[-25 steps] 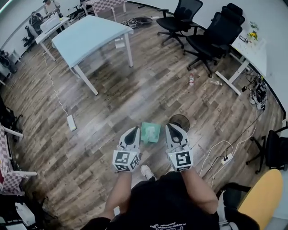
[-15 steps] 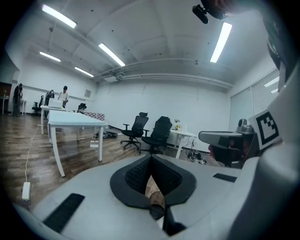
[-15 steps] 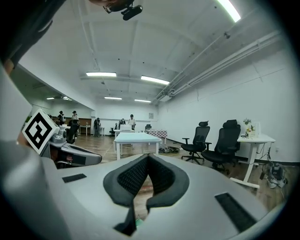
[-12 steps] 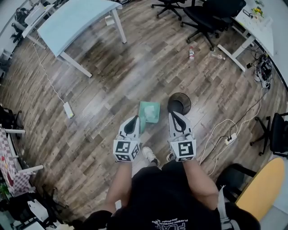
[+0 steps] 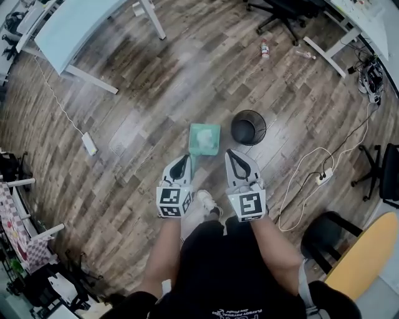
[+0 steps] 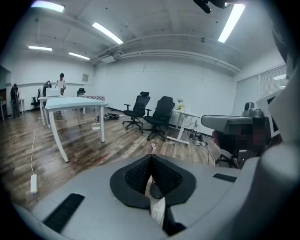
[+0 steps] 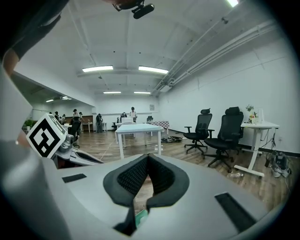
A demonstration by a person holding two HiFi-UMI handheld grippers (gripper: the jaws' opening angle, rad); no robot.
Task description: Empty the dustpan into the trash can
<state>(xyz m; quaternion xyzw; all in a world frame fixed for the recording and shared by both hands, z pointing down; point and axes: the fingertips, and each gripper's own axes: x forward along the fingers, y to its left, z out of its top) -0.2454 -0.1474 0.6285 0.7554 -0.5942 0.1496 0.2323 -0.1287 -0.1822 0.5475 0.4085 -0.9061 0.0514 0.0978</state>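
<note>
A green dustpan point(image 5: 204, 138) lies on the wood floor, and a round black trash can point(image 5: 249, 127) stands just right of it. My left gripper point(image 5: 185, 158) hangs shut and empty above the floor, its tip near the dustpan's near left corner. My right gripper point(image 5: 231, 152) is also shut and empty, just short of the can and right of the dustpan. In the left gripper view the pads point(image 6: 151, 159) meet, with only floor showing through the gap below them. In the right gripper view the jaws point(image 7: 147, 158) meet too, and a bit of green dustpan point(image 7: 140, 217) shows beneath them.
A pale blue table point(image 5: 68, 25) stands at the far left, with a power strip point(image 5: 89, 144) and its cable on the floor nearby. Black office chairs point(image 5: 283, 11) and a bottle point(image 5: 265, 47) are beyond the can. A white cable and socket point(image 5: 322, 176) lie to the right. The person's shoe point(image 5: 204, 200) is below the grippers.
Both grippers have sunk toward the floor, still shut. The dustpan and trash can, earlier between the gripper tips, now lie just ahead of them.
</note>
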